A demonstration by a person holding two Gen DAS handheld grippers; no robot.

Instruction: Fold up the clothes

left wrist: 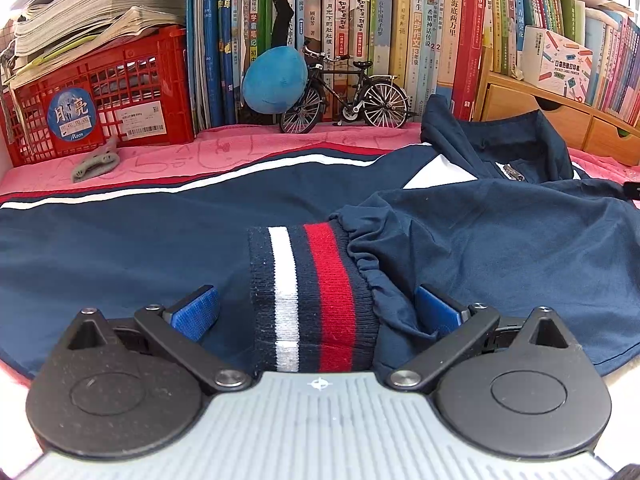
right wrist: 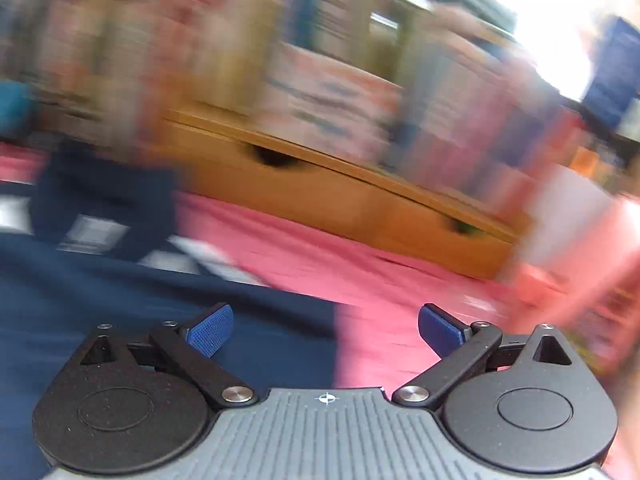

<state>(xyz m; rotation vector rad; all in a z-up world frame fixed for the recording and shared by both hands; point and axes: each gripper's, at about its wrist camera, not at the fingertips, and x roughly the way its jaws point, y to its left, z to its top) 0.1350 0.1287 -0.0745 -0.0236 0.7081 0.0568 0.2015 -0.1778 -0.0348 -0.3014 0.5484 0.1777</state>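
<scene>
A navy jacket (left wrist: 120, 248) with red and white stripes lies spread on a pink cloth (left wrist: 200, 152), its collar and zipper (left wrist: 512, 148) at the back right. One sleeve is folded over the body. The sleeve's ribbed striped cuff (left wrist: 320, 264) lies between the jaws of my left gripper (left wrist: 316, 312), which stands open, its blue pads (left wrist: 196, 314) clear of the cuff on both sides. The right wrist view is blurred. There, my right gripper (right wrist: 326, 330) is open and holds nothing, hovering over the jacket's (right wrist: 120, 300) right edge where it meets the pink cloth (right wrist: 320, 248).
Along the back stand a red crate (left wrist: 120, 92) topped with paper stacks, a row of books (left wrist: 400, 40), a blue plush (left wrist: 276, 80) and a model bicycle (left wrist: 344, 96). A small grey cloth (left wrist: 96, 162) lies by the crate. Wooden drawers (right wrist: 320, 188) border the right.
</scene>
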